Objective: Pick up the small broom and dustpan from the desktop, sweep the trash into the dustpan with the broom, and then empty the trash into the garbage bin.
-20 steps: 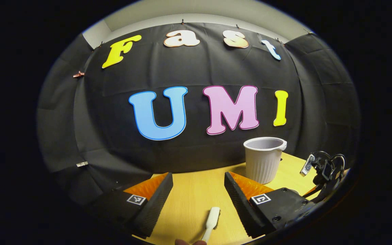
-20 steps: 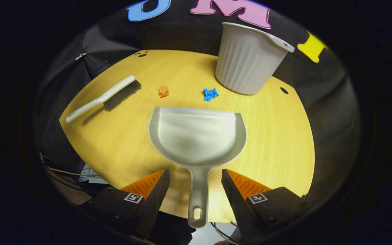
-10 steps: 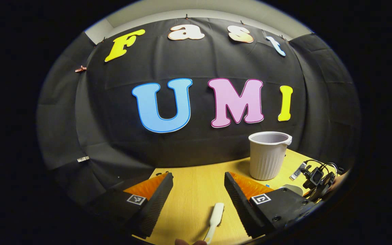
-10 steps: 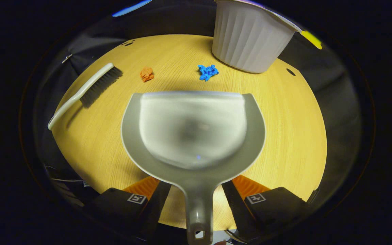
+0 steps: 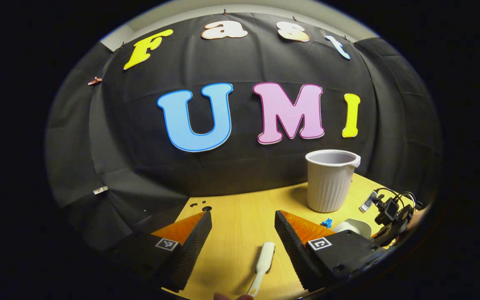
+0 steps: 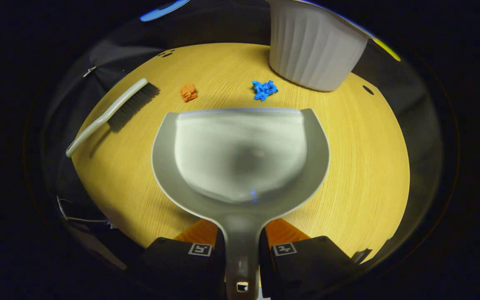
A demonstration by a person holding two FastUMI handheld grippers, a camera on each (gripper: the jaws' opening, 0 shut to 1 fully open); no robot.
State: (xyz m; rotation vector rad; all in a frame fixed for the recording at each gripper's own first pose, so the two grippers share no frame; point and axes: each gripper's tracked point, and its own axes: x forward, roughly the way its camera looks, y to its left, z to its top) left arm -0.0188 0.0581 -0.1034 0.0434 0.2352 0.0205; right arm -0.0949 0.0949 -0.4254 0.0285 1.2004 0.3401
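Gripping the dustpan [image 6: 240,154] handle, the right gripper [image 6: 242,250] fingers appear pressed on both sides. Left gripper [image 5: 243,237] stands apart above the broom [image 5: 261,262] handle on the table [image 6: 369,158].

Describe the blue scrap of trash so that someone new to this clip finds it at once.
Start at the white ribbed garbage bin at the far side of the wooden desktop. Just before its base, beyond the dustpan lip, lies the blue scrap. The other scrap, nearer the broom, is orange.
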